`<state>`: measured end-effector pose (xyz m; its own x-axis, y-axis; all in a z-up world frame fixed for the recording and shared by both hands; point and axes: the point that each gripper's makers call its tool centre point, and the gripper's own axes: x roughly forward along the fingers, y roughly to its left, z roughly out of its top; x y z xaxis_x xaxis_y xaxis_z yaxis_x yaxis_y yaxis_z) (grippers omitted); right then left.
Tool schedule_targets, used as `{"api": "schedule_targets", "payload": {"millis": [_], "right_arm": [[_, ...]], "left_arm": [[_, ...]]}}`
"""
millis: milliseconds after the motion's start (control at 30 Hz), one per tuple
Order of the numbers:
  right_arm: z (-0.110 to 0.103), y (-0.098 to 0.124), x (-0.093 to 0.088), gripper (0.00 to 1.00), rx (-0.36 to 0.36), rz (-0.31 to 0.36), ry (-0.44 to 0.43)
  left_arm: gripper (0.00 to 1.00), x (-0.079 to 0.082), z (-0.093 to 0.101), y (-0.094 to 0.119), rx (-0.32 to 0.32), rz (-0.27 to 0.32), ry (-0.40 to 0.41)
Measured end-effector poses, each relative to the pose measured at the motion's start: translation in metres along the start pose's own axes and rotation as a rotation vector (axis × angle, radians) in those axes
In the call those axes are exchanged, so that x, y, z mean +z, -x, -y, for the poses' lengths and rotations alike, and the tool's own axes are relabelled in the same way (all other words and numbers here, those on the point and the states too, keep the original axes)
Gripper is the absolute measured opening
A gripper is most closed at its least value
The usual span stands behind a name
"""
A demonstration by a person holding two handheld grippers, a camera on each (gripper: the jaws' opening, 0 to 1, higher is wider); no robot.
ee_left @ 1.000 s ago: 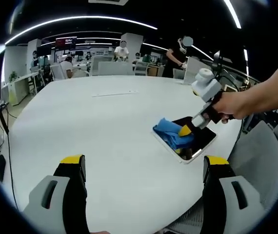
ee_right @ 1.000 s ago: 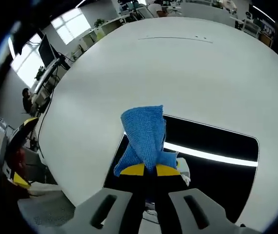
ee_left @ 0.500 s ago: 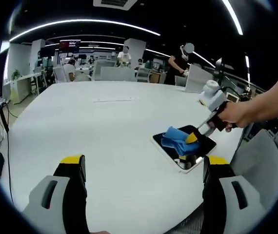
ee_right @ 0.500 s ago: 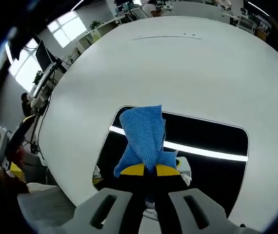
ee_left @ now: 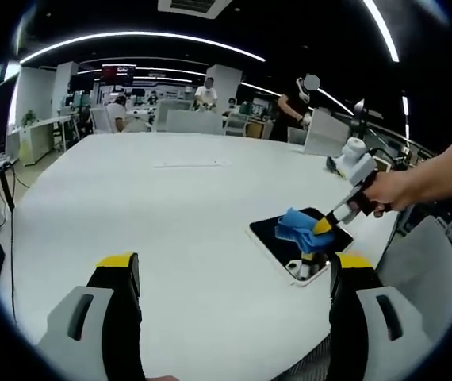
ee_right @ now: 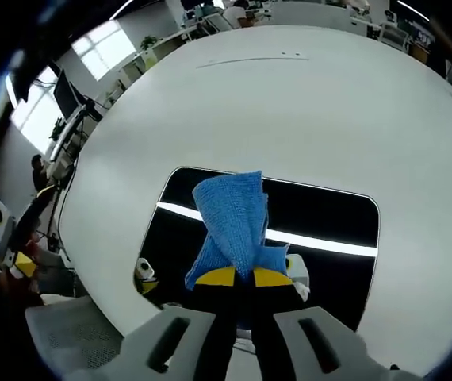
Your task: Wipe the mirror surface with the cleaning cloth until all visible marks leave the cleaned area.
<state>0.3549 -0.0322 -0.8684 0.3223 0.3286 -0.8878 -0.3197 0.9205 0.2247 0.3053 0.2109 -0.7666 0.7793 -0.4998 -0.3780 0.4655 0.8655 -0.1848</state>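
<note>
Over 1 second we drew the right gripper (ee_right: 239,277), clamped on the blue cleaning cloth (ee_right: 234,218), back across the mirror (ee_right: 329,218); remaining marks were hard to judge. The left gripper (ee_left: 230,274) hung open, holding nothing.

I count one mirror (ee_right: 321,230), one blue cleaning cloth (ee_right: 234,222), one white table (ee_left: 147,214), and two grippers: left gripper (ee_left: 230,270), right gripper (ee_right: 236,277).

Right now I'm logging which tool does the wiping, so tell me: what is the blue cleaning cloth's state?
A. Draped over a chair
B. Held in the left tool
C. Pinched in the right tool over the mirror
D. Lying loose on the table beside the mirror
C: the blue cleaning cloth rises from the shut jaws of the right tool, over the dark mirror, while the left tool is open and holds nothing.
</note>
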Motion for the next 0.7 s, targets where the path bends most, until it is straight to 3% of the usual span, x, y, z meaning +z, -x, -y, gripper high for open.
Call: {"api": "schedule_targets", "payload": {"millis": [400,467,700], "right_arm": [[0.026,0.009,-0.008,0.00,-0.052,0.000,0.028],[0.032,0.011,-0.008,0.00,-0.078,-0.004,0.083],[0.046,0.016,-0.012,0.00,-0.085,-0.002,0.021]], "left_arm": [[0.99,-0.009,0.007,-0.007,-0.031,-0.032,-0.012],[0.99,-0.010,0.007,-0.007,-0.028,-0.031,-0.012],[0.99,-0.013,0.017,-0.004,-0.055,-0.047,-0.065]]}}
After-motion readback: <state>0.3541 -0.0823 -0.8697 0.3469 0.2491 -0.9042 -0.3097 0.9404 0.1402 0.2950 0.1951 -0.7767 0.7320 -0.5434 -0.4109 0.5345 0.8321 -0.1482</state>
